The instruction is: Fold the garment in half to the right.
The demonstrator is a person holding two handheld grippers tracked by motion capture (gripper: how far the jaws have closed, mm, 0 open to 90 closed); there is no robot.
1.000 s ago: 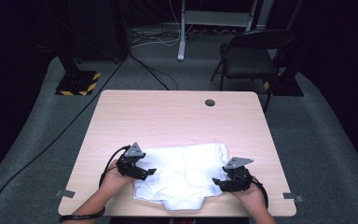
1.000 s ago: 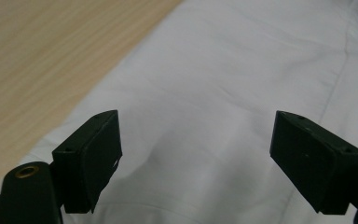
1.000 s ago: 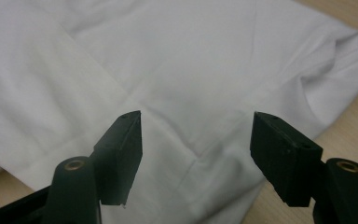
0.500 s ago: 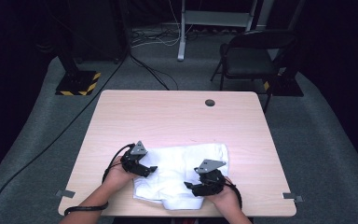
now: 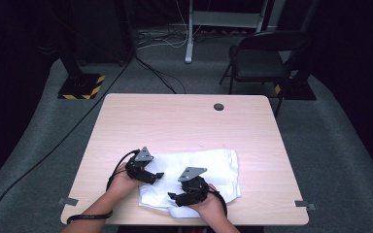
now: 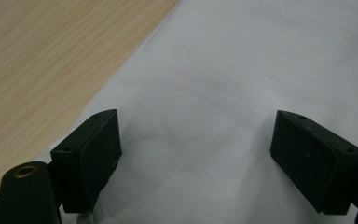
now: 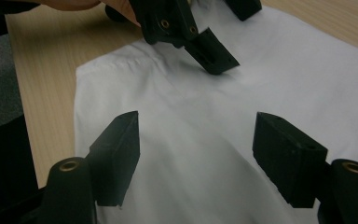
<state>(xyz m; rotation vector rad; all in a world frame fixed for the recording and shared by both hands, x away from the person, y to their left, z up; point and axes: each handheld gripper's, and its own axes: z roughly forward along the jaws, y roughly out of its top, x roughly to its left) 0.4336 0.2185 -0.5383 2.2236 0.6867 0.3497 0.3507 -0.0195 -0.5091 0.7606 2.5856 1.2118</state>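
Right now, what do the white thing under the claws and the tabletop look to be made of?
White garment: looks like thin woven fabric, probably cotton, matte; it lies in soft wrinkles, and a stitched seam runs along one edge in the right gripper view. Table: light wood-grain surface, likely laminate rather than solid wood; smooth, low sheen, with fine even grain lines in the left gripper view.

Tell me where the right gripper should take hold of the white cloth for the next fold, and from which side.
Probably the right-hand edge of the white cloth, coming in from the right. The cloth lies flat on the table, so only its edges offer a lip to pinch. The right gripper is open over the cloth's middle, holding nothing, while the left gripper rests open near the left edge.
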